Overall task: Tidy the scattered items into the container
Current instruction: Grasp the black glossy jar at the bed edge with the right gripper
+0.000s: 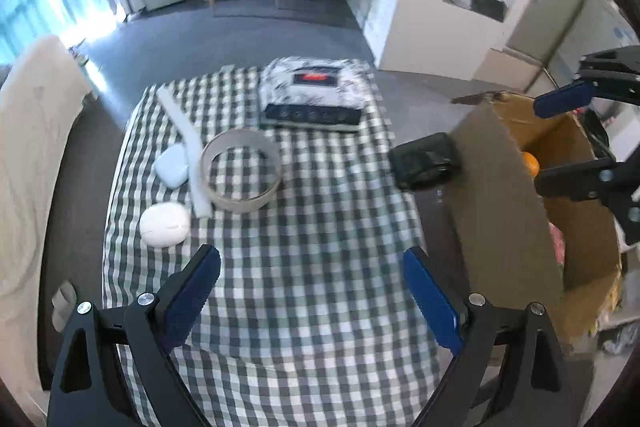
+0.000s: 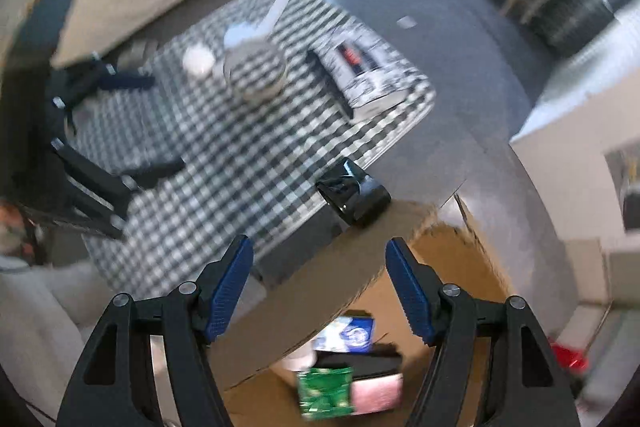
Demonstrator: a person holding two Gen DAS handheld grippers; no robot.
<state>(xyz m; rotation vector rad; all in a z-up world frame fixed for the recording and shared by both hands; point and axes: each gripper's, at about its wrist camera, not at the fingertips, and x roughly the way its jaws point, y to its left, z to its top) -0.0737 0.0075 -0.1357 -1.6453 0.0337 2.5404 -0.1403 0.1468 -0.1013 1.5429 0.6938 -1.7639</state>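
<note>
While hovering over the checked cloth (image 1: 304, 267) on the worktop, left gripper (image 1: 312, 291) spread wide, nothing between its blue pads. Ahead, toward 11 o'clock: white round pouch (image 1: 165, 225), pale blue case (image 1: 172, 165) just beyond it, white strip (image 1: 188, 143) running along the left edge of the tape ring (image 1: 240, 177) and touching it. At 12 o'clock, well apart from the ring: patterned box (image 1: 314, 93). At 2 o'clock, at the cloth's right edge: black case (image 1: 425, 161), close against the cardboard box (image 1: 496, 195), which stands off the worktop's right side with an orange ball (image 1: 530, 163) showing inside.

Over that cardboard box (image 2: 320, 267), right gripper (image 2: 320, 287) likewise spread, pinching nothing. Below it, toward 6 o'clock inside the box: green packet (image 2: 326, 391), blue-and-white packet (image 2: 352, 335), pink item (image 2: 380, 391), all blurred. Black case (image 2: 354, 193) at 12 o'clock, at the box's flap. Left gripper (image 2: 156, 119) at 10 o'clock over the cloth, also spread.
</note>
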